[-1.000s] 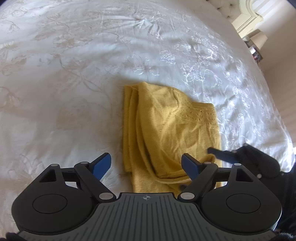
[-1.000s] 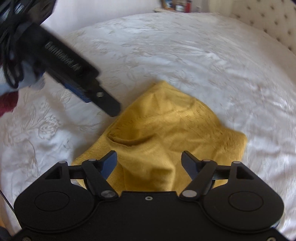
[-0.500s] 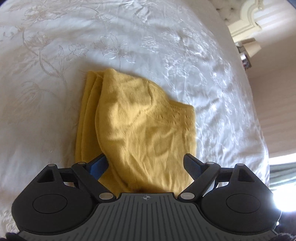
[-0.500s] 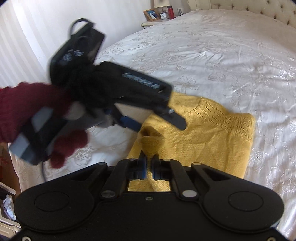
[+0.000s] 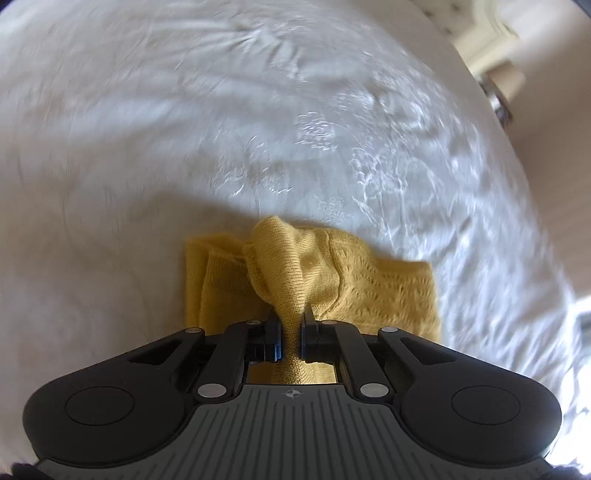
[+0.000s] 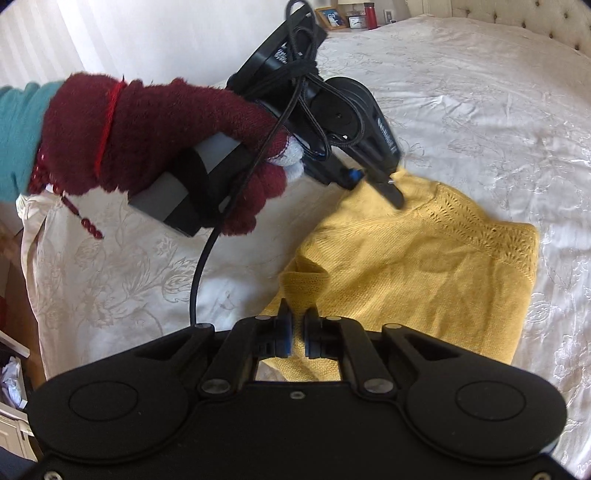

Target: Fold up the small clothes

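Note:
A yellow knit garment [image 5: 388, 288] lies partly folded on a white embroidered bedspread [image 5: 221, 129]. My left gripper [image 5: 291, 321] is closing on a bunched ridge of the knit, which stands pinched between its pads. In the right wrist view the garment [image 6: 424, 266] spreads to the right, its lace-patterned edge farthest out. My right gripper [image 6: 297, 317] is shut on the near left corner, where a small fold rises toward the fingertips. The left gripper [image 6: 376, 184], held by a hand in a dark red glove [image 6: 166, 136], bites the garment's far left edge.
The bedspread [image 6: 461, 92] stretches wide around the garment. The bed's edge drops off at the left of the right wrist view. A nightstand with small items [image 6: 347, 18] and a tufted headboard [image 6: 535, 22] stand at the back. A black cable hangs from the left gripper.
The left gripper dropped onto the garment and closed, bunching a ridge of knit between its pads. The right gripper closed on the near corner and has stayed shut.

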